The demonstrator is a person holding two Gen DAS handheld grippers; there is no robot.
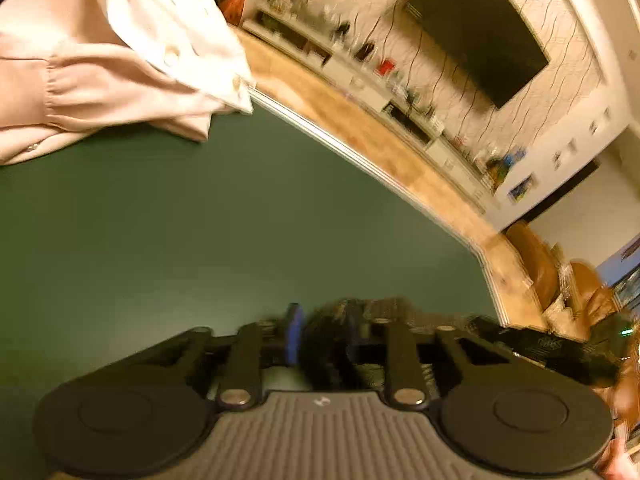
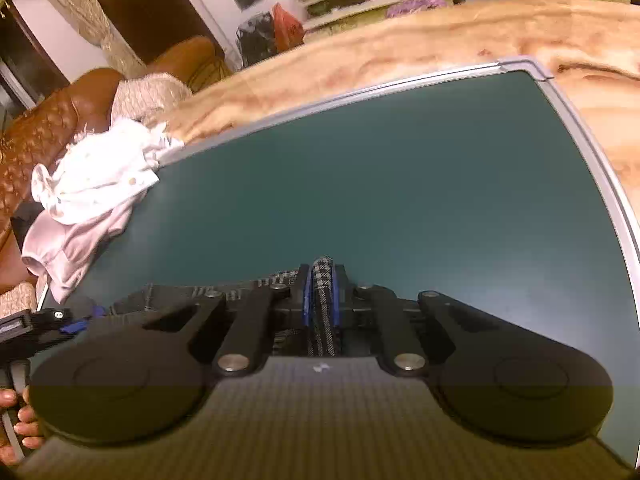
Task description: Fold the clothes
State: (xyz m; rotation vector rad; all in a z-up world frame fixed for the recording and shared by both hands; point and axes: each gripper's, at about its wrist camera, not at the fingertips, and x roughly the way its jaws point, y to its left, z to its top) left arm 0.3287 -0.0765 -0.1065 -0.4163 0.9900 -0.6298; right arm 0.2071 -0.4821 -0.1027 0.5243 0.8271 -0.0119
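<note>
Nearby, pale clothes (image 2: 86, 196) crowd green mat's (image 2: 400, 180) corner

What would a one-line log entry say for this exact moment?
right gripper: shut on checked garment | left gripper: shut on same dark cloth, blurred | pink and white clothes: piled at green mat edge

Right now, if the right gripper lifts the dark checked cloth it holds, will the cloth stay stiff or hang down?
Probably hang down: the dark checked cloth is pinched into a thin fold in the right gripper, and trails limp leftwards. It looks woven, so likely grippy and light.
</note>
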